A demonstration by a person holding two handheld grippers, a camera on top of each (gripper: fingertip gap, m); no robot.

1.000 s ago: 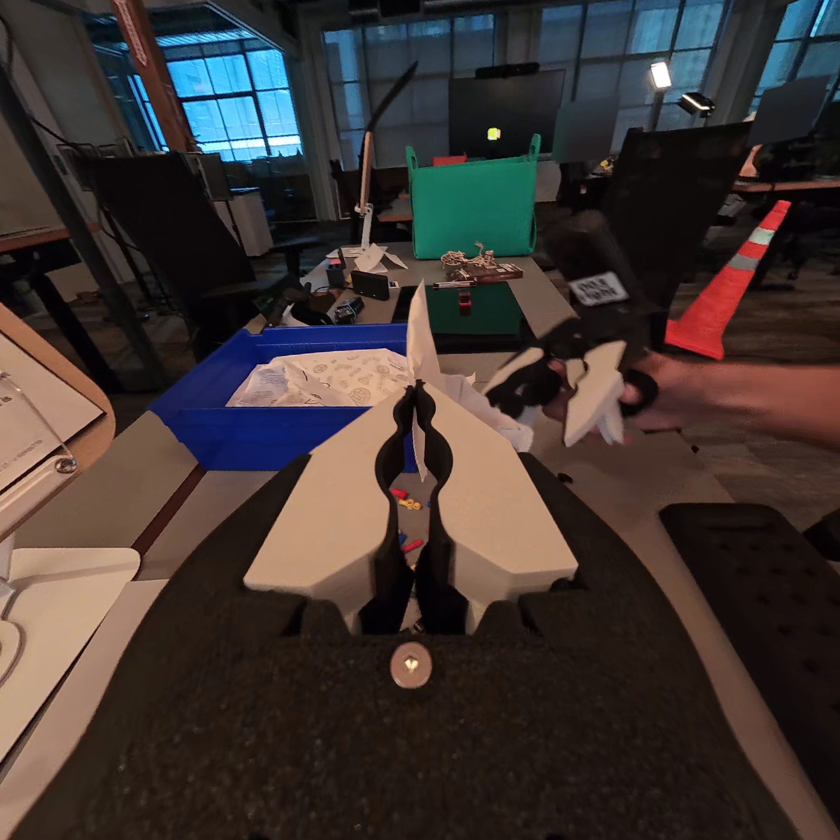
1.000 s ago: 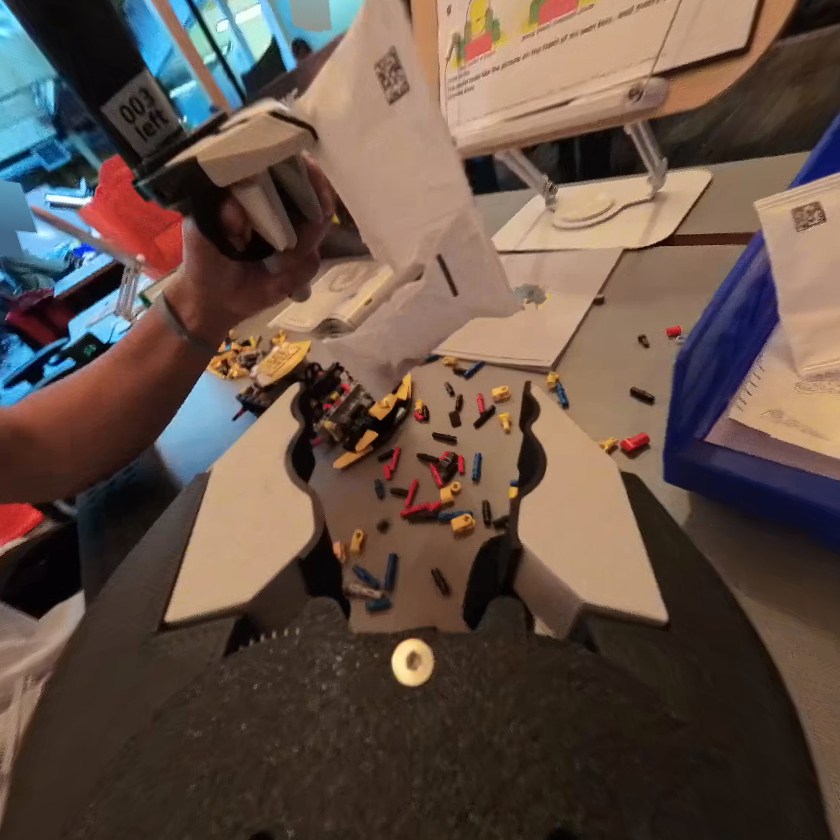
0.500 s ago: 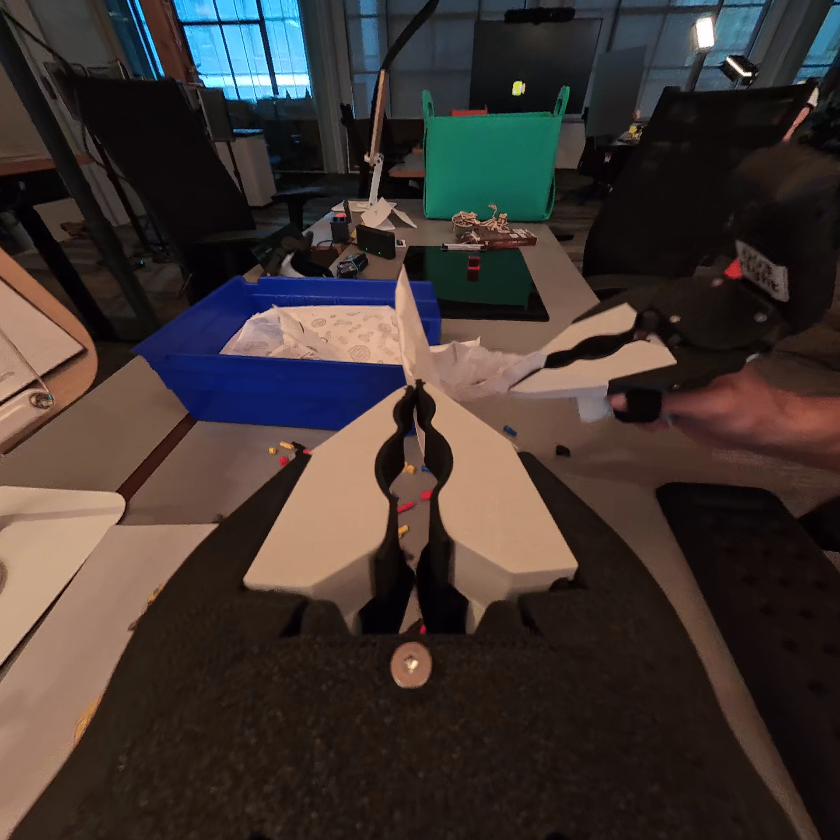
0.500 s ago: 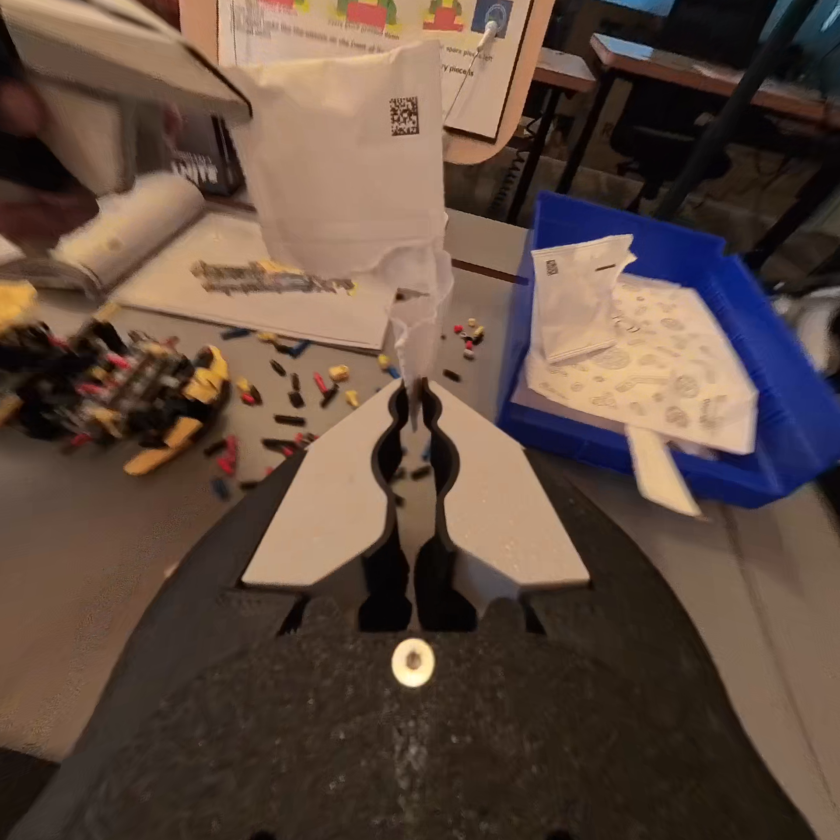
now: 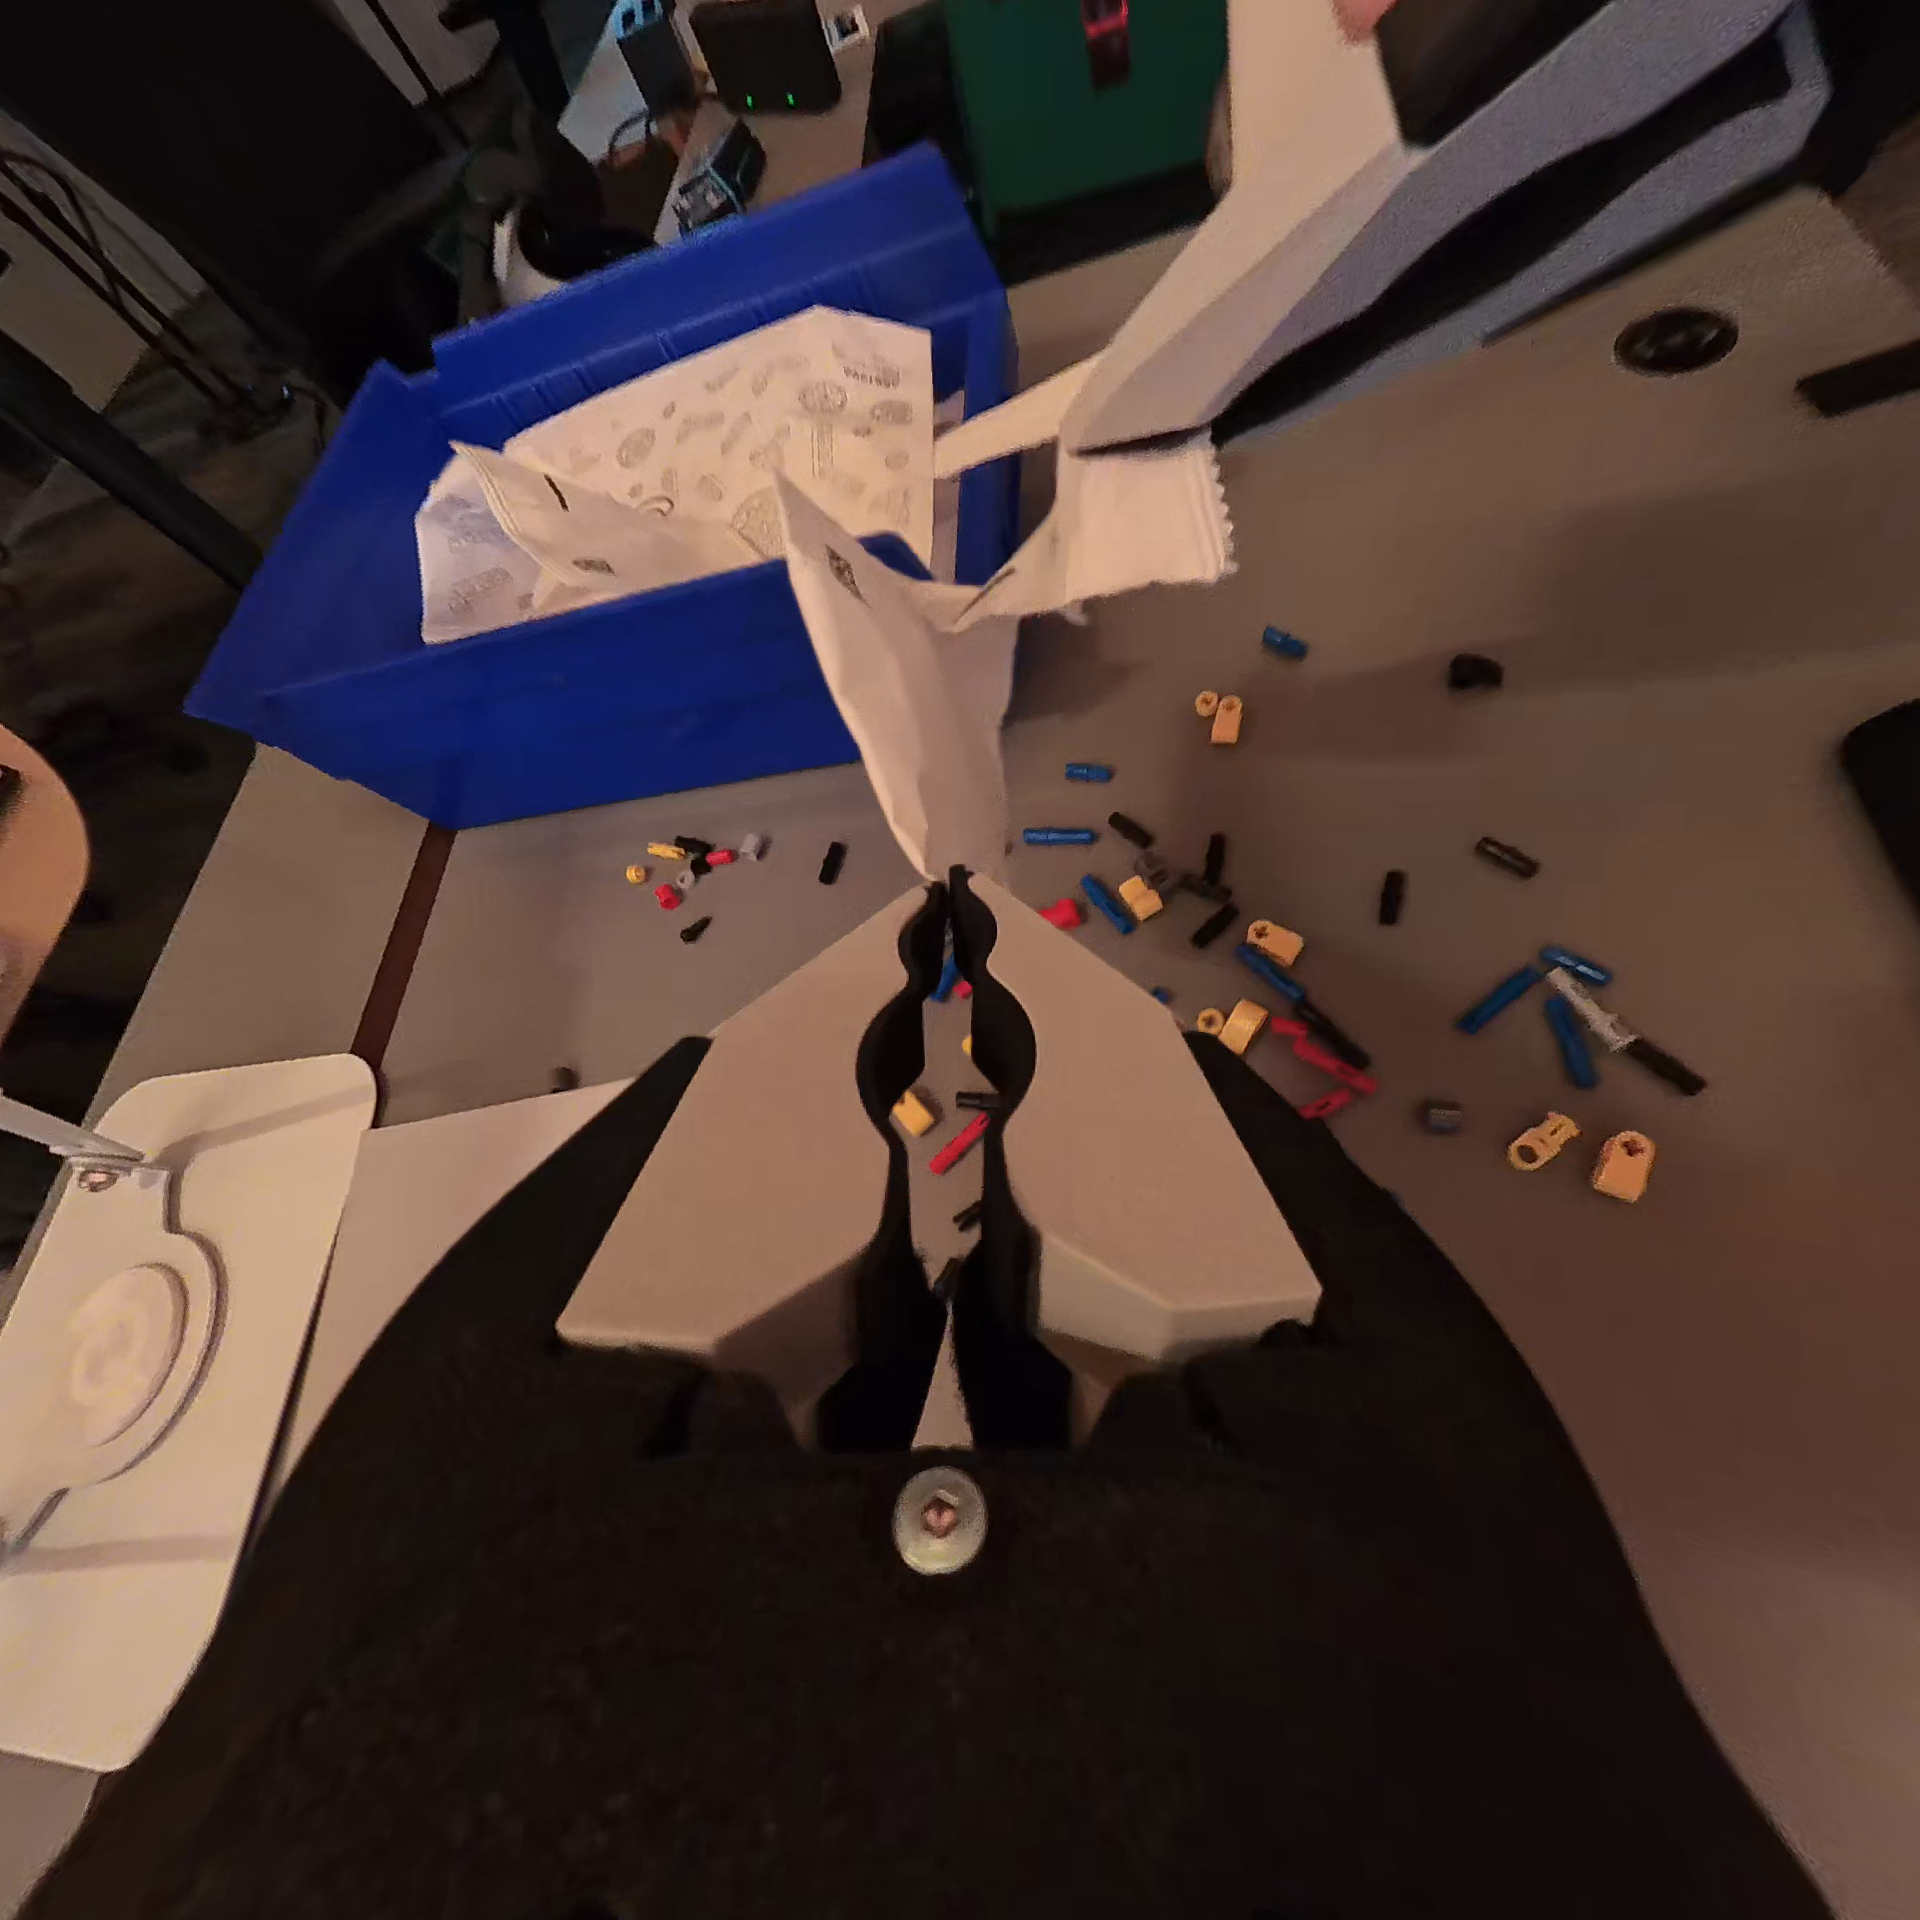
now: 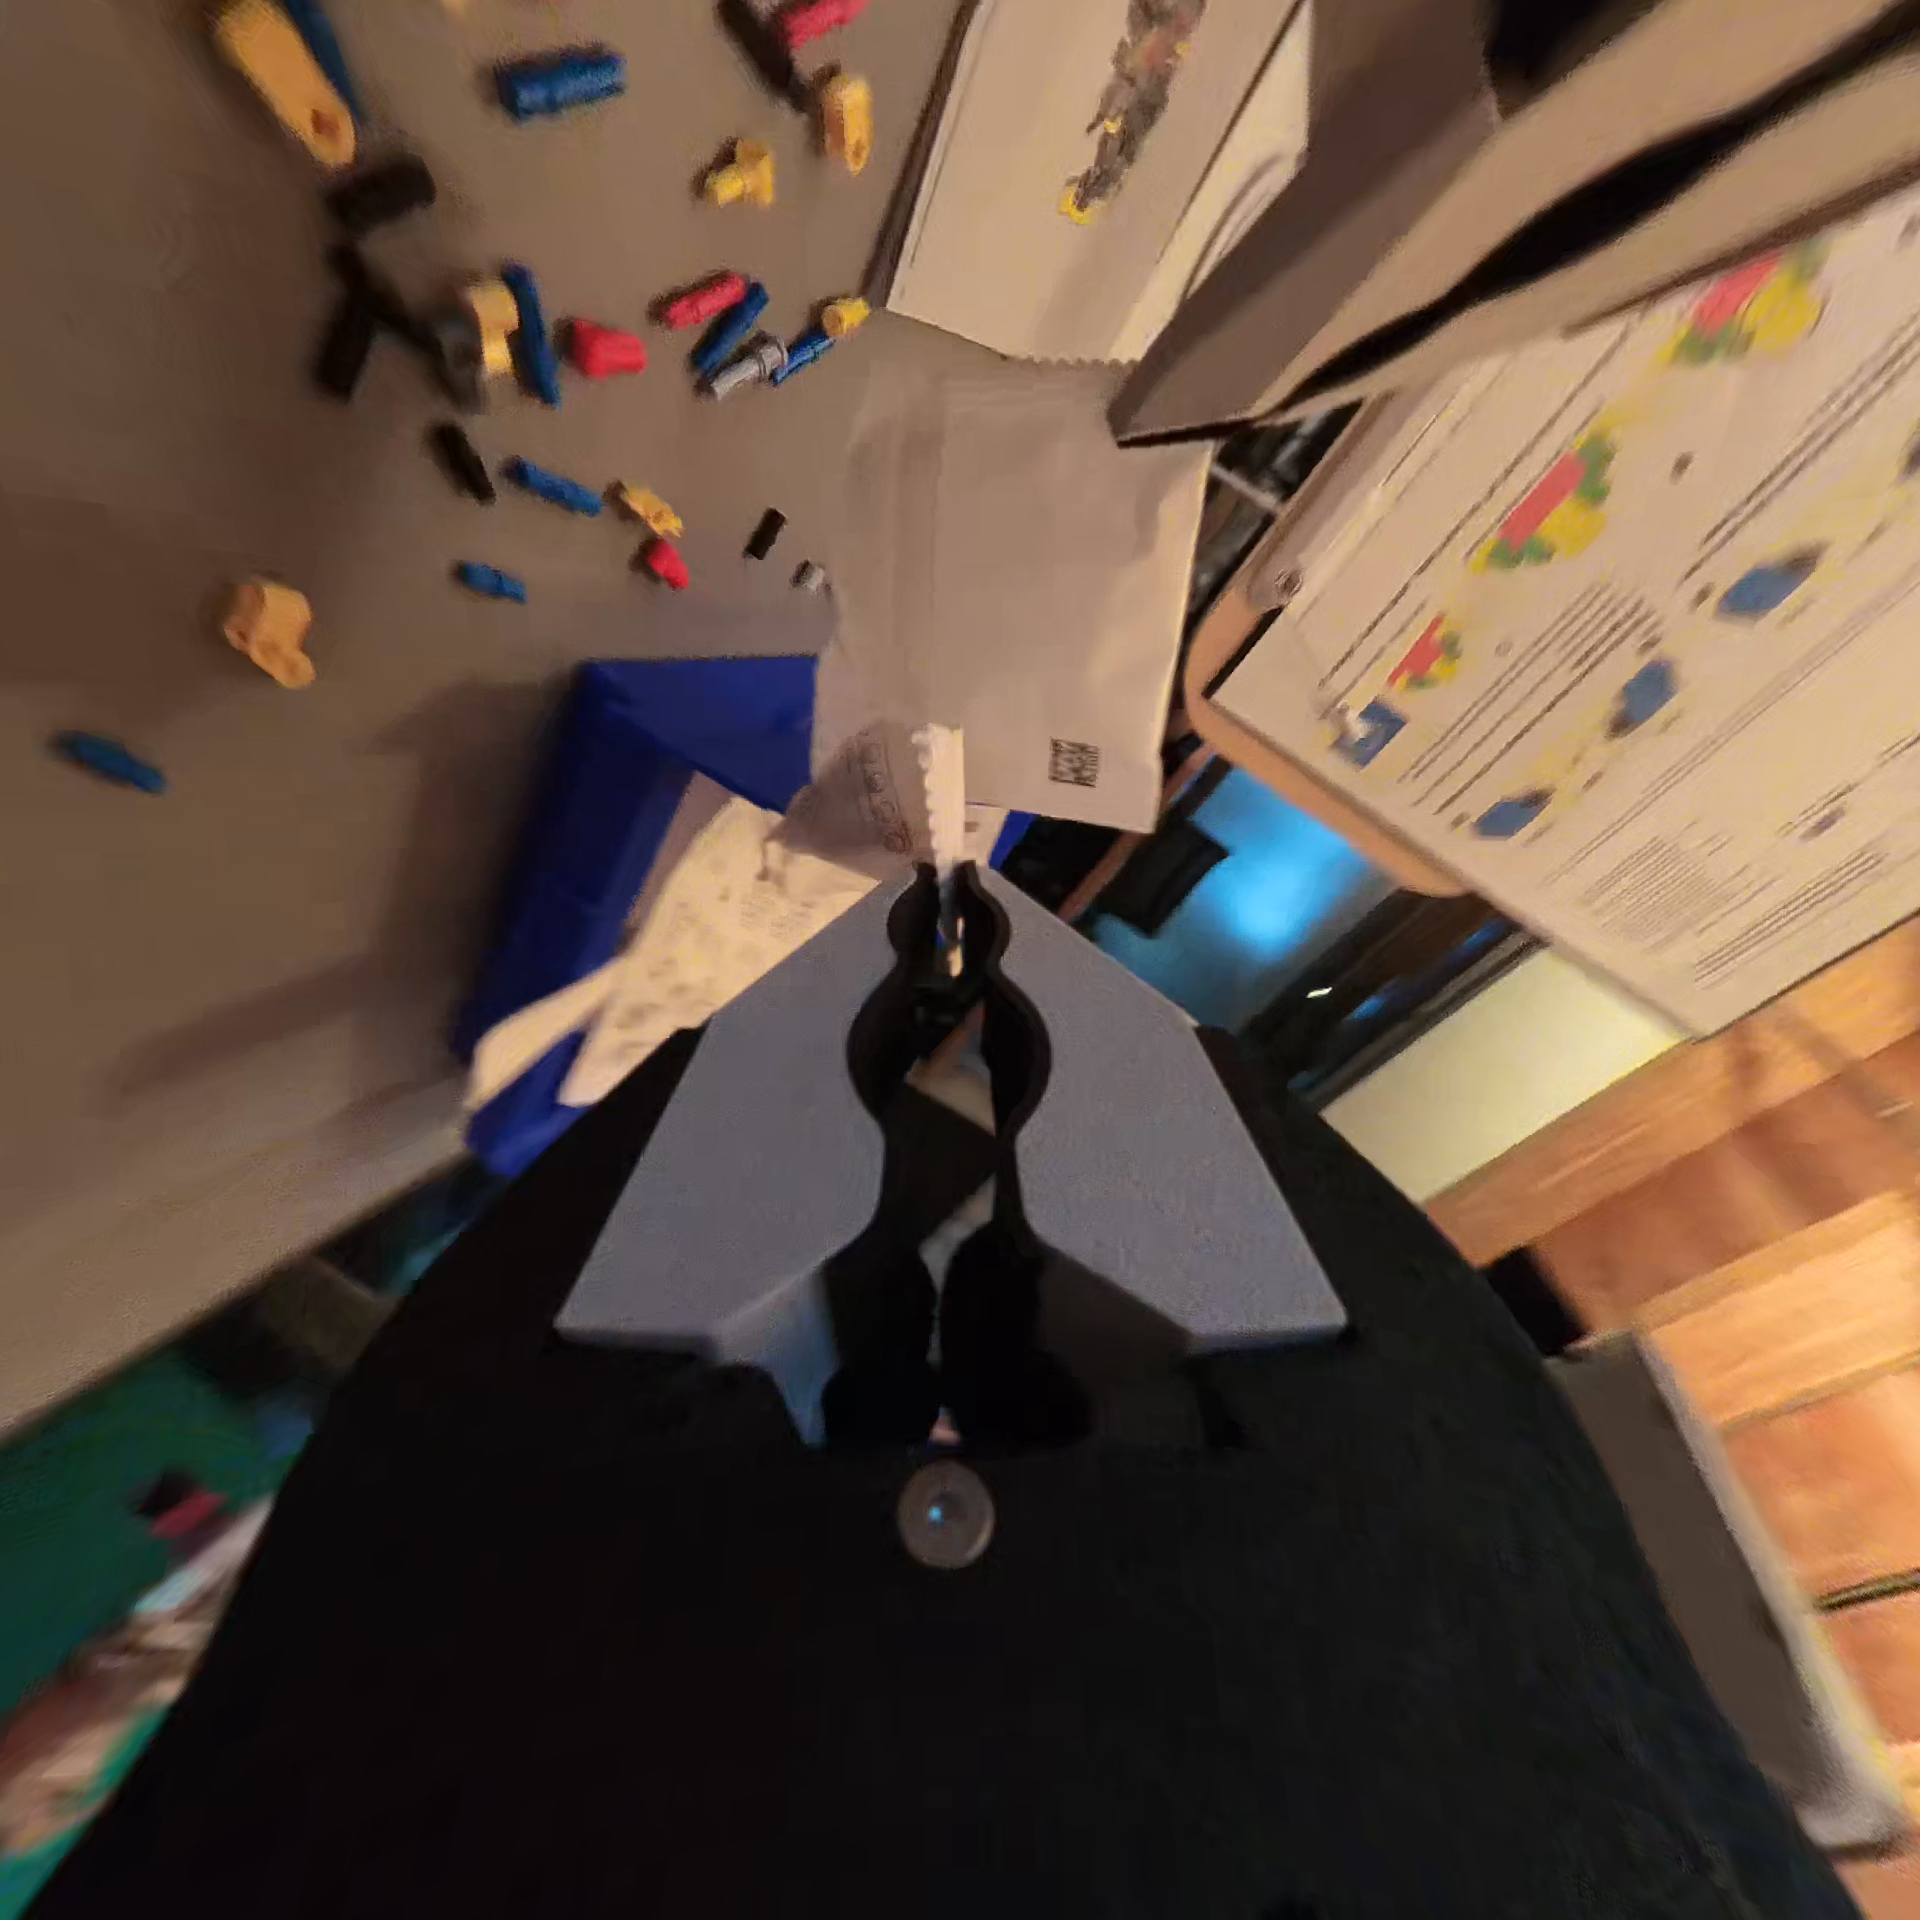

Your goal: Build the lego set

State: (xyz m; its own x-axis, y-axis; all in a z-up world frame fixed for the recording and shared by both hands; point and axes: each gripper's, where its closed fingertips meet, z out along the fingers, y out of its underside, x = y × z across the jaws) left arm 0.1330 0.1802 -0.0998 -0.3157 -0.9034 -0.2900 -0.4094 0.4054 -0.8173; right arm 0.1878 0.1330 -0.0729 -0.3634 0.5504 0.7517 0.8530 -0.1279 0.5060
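Note:
A white paper bag [image 5: 914,686] hangs stretched between my two grippers above the grey table [image 5: 1621,582]. My left gripper [image 5: 951,883] is shut on one end of it. My right gripper [image 6: 945,883] is shut on the bag's serrated edge [image 6: 940,790]. In the left wrist view the right gripper [image 5: 1132,442] comes in from the upper right, pinching the bag's far end. In the right wrist view the bag [image 6: 1029,582] runs up to the left gripper [image 6: 1164,416]. Several small loose lego pieces [image 5: 1257,940], blue, yellow, red and black, lie scattered on the table under the bag.
A blue bin [image 5: 582,717] holding printed paper bags stands at the table's back left. An instruction booklet [image 6: 1039,177] lies on the table, and a printed board [image 6: 1621,540] stands on a white stand [image 5: 156,1299]. More loose pieces [image 6: 530,332] lie around. The tips of one gripper are about 9 centimeters away from the tips of the other.
My right gripper closed on the free end of the bag that my left gripper was holding. Both grippers have tilted and turned, and the bag is now pulled between them over the table.

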